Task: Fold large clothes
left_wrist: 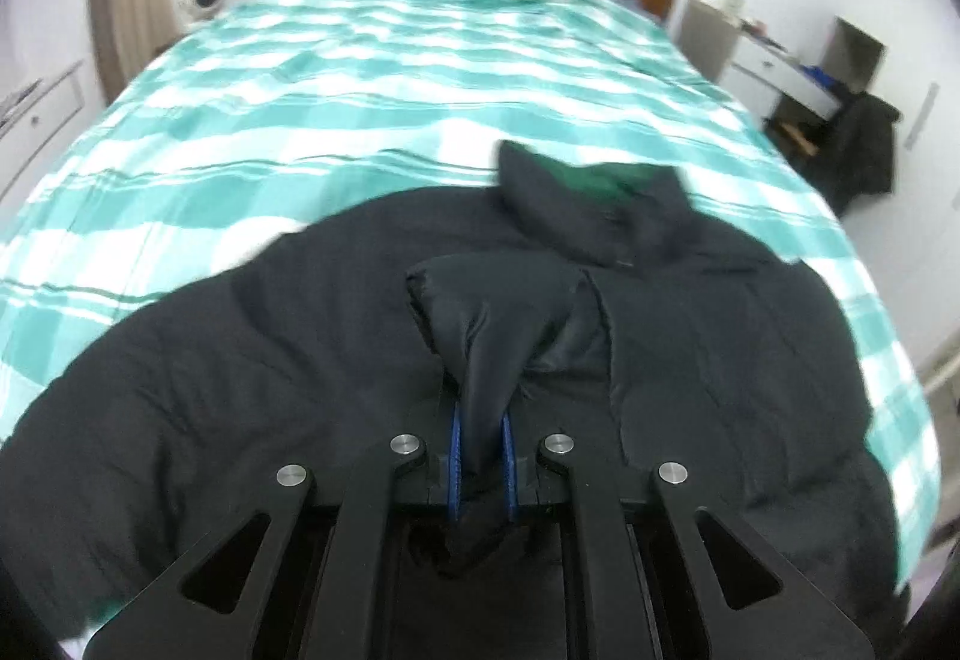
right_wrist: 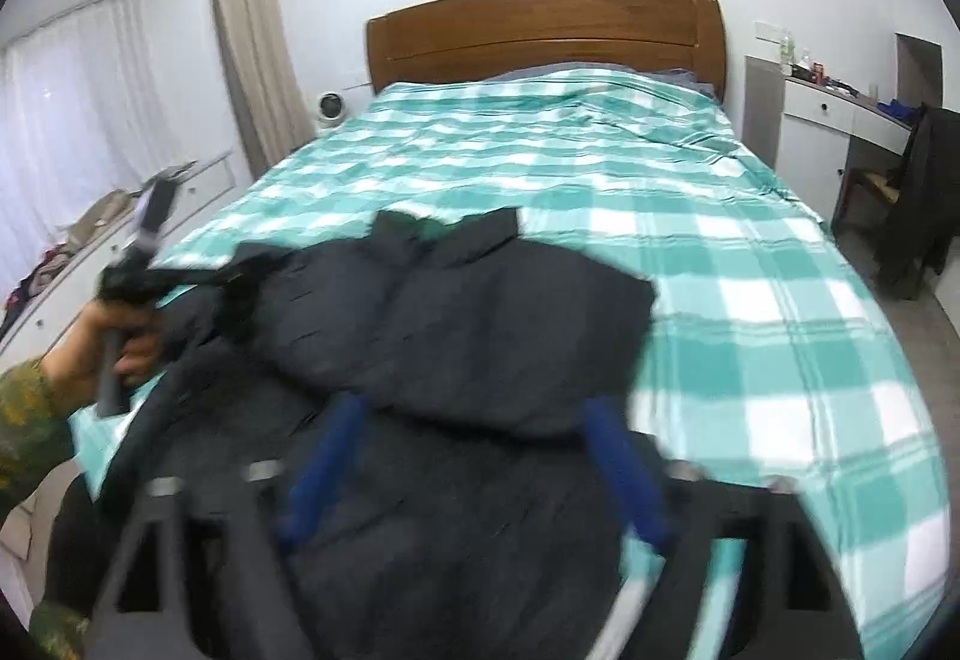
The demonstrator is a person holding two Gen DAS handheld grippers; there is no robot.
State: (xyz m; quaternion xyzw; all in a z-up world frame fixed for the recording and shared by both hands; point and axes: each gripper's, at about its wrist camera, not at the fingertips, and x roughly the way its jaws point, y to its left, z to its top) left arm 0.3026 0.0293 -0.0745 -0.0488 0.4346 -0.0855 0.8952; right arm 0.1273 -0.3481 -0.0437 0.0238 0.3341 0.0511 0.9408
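Jaws of left gripper (left_wrist: 480, 456) pinch the dark jacket (left_wrist: 300, 336); right gripper (right_wrist: 480, 456) jaws spread.

I'm working in a home bedroom: a double bed (right_wrist: 690, 240) with a teal-and-white checked cover fills most of what I see, backed by a curved wooden headboard (right_wrist: 546, 36) against a white wall. On one side I make out a beige curtain (right_wrist: 252, 36) beside sheer white window drapes (right_wrist: 72, 120) and a low white drawer unit (right_wrist: 120, 240) strewn with odds and ends. On the other side stands a white desk (right_wrist: 840, 114) with small clutter on top and a chair draped in a dark garment (right_wrist: 918, 192).
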